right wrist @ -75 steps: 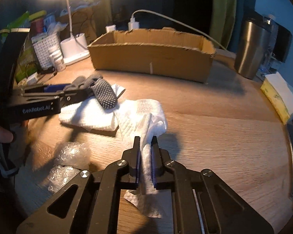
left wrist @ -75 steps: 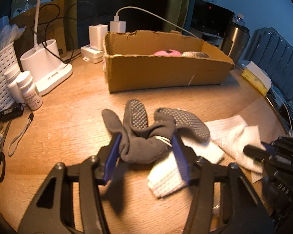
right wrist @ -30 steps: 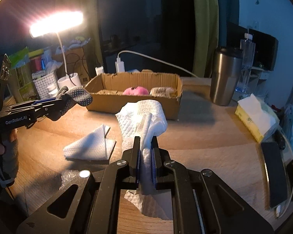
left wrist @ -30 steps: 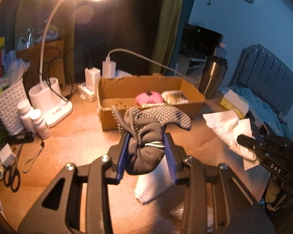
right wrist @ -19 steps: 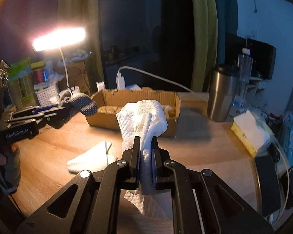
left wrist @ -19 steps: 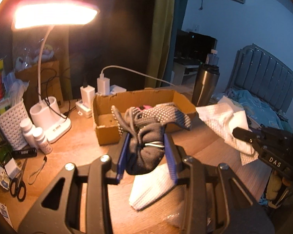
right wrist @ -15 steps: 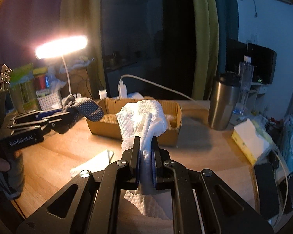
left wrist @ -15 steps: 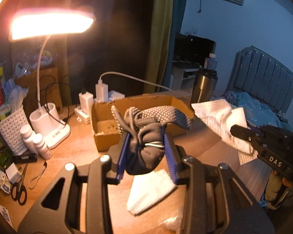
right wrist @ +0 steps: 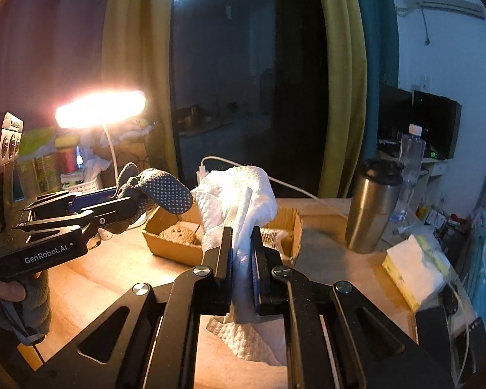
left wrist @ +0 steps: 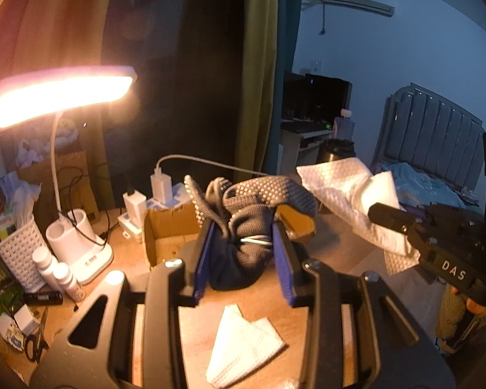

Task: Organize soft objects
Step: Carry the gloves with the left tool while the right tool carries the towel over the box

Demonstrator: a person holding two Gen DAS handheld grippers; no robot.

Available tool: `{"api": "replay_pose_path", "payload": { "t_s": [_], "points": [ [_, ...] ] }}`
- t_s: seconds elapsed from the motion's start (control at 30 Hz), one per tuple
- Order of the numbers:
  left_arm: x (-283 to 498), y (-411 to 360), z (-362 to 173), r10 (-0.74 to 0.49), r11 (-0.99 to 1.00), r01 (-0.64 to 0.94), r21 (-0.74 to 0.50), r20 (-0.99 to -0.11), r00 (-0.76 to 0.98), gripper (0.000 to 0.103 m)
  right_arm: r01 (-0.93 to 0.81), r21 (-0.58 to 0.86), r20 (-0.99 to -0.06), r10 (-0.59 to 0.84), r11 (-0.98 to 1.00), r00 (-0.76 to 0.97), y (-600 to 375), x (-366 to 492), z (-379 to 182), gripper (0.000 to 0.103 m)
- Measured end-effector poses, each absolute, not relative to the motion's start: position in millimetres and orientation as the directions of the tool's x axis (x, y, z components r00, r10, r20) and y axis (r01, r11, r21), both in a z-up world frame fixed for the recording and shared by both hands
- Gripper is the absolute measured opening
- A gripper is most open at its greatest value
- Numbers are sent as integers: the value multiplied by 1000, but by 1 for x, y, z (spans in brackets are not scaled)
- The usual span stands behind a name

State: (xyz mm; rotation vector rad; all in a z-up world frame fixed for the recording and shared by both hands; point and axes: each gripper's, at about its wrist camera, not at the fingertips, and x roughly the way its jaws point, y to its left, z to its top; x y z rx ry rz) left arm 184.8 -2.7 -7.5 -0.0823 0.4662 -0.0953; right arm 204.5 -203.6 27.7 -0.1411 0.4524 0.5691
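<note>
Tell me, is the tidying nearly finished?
Partly. The cardboard box already has something soft lying in it. Right now the left tongs grip a bundle of grey dotted socks, and the right tongs pinch a white paper towel, both lifted near the box. Still left: dropping those in, plus the folded white towel lying on the table.

Two hand-held grippers show: the left [left wrist: 243,253] and the right [right wrist: 242,259]. There is one glove [left wrist: 249,220], two paper towels, one raised [right wrist: 239,201] and one on the table [left wrist: 243,350], and one box [right wrist: 184,246]. At nine o'clock stand one lamp [left wrist: 61,97] and two bottles [left wrist: 58,275]; at three o'clock, one tumbler [right wrist: 372,204].
</note>
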Motion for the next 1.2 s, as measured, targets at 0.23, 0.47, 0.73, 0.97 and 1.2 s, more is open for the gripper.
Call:
{"api": "replay_pose_path", "payload": {
  "t_s": [0.23,0.47,0.73,0.97,1.2],
  "points": [
    [199,-4,1,-113,992,83,-90,-421,900,36,-549,-21,-427,489,836,760,-201,219,37,10],
    [216,-4,7,-112,992,82,-92,-399,910,36,-548,-29,-407,491,836,770,-199,242,47,10],
    [244,-1,2,-106,993,74,-95,-400,910,36,-552,-34,-389,498,833,776,-192,265,49,10],
    [266,1,-5,-107,992,73,-99,-399,911,36,-559,-19,-407,504,829,762,-187,290,41,10],
    [289,3,-20,-98,992,53,-113,-439,893,36,-572,2,-425,518,820,742,-181,313,29,10]
  ]
}}
